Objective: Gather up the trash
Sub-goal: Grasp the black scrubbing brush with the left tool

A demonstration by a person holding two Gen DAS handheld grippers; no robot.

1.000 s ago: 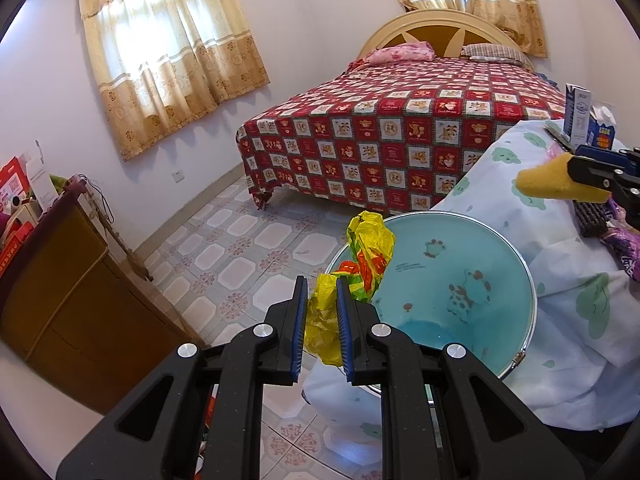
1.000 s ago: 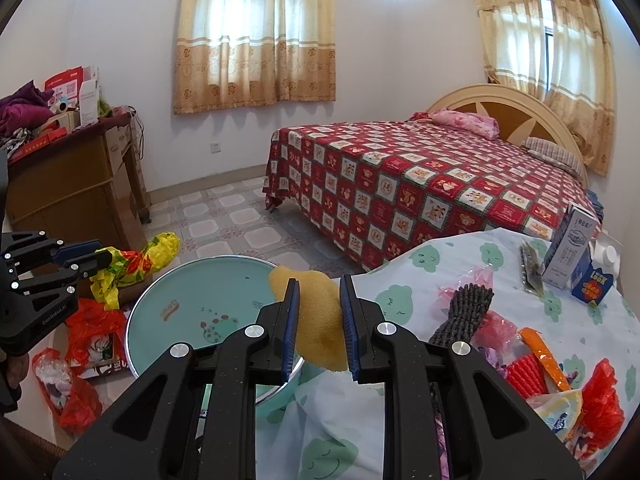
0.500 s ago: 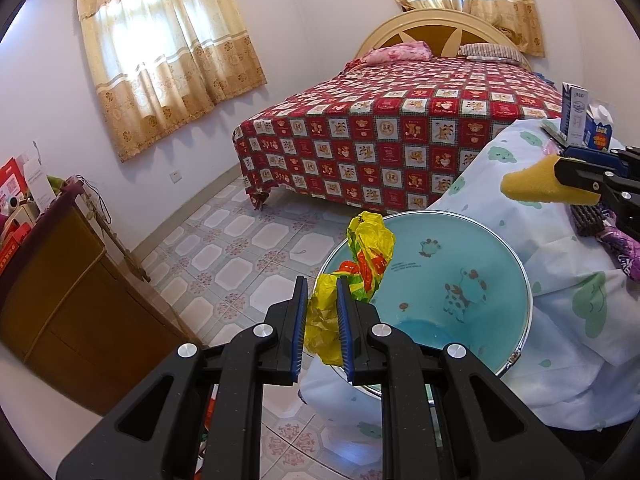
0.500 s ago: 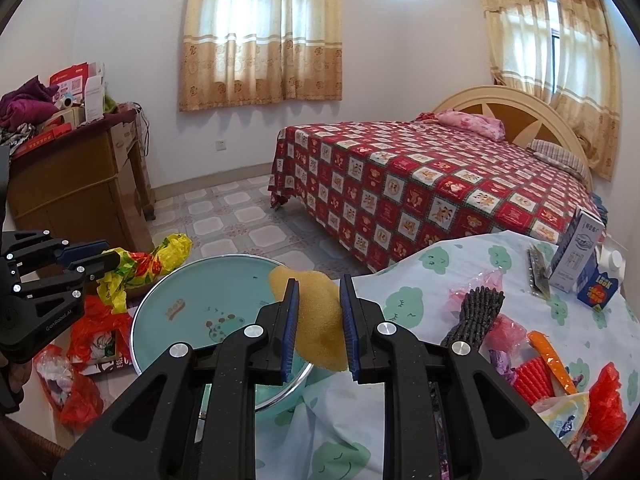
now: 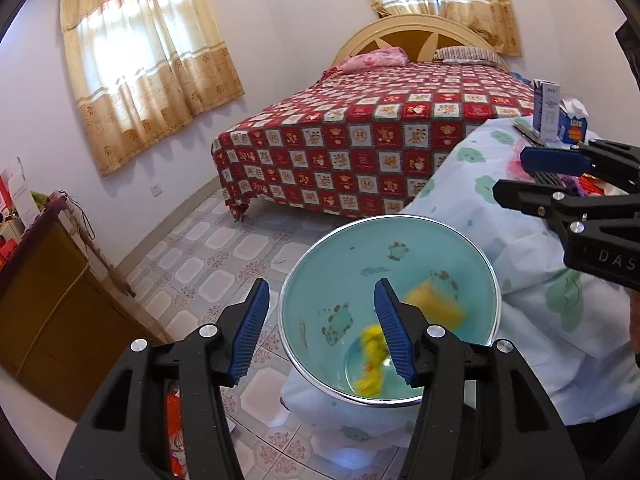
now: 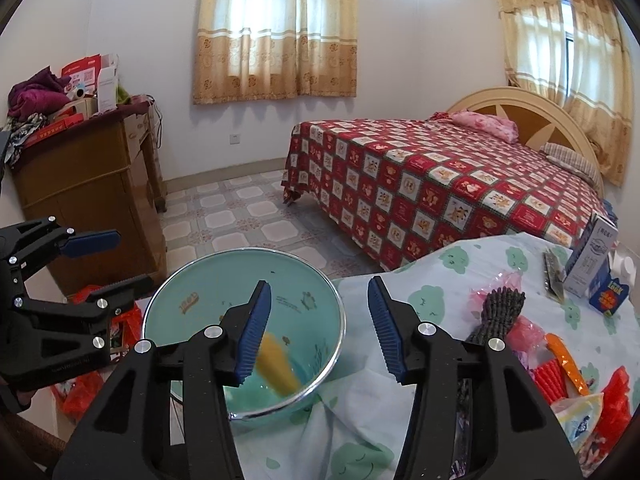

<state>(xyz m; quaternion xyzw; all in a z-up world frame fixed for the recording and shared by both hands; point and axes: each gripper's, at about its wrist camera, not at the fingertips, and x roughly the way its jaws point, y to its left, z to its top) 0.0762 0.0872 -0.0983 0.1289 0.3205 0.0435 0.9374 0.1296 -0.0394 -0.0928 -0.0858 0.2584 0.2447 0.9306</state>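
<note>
Trash inside the teal basin [image 5: 486, 280] numbered two pieces: a yellow sponge [image 5: 436, 306] on the right side of the bowl and a yellow wrapper [image 5: 370, 364] at its near bottom. Both were blurred, so neither shape read clearly; from the right wrist view the sponge [image 6: 276, 368] showed only as an orange-yellow smear, half hidden behind the left finger of the right tool [image 6: 318, 330], and the wrapper could not be made out there.

Two tools were in view, both with jaws wide apart and gripping nothing: the left tool [image 5: 320, 330] above the basin's near left rim, the right tool over its right side.

On the counter [image 6: 452, 276], under a cloud-print cloth, stood two cartons, one tall white carton [image 6: 588, 258] and one small blue carton [image 6: 608, 296], with a dark knitted glove [image 6: 498, 312] and an orange strip [image 6: 564, 360] nearer. The remaining red and pink litter at the counter's right edge was cut off and too jumbled to count.
</note>
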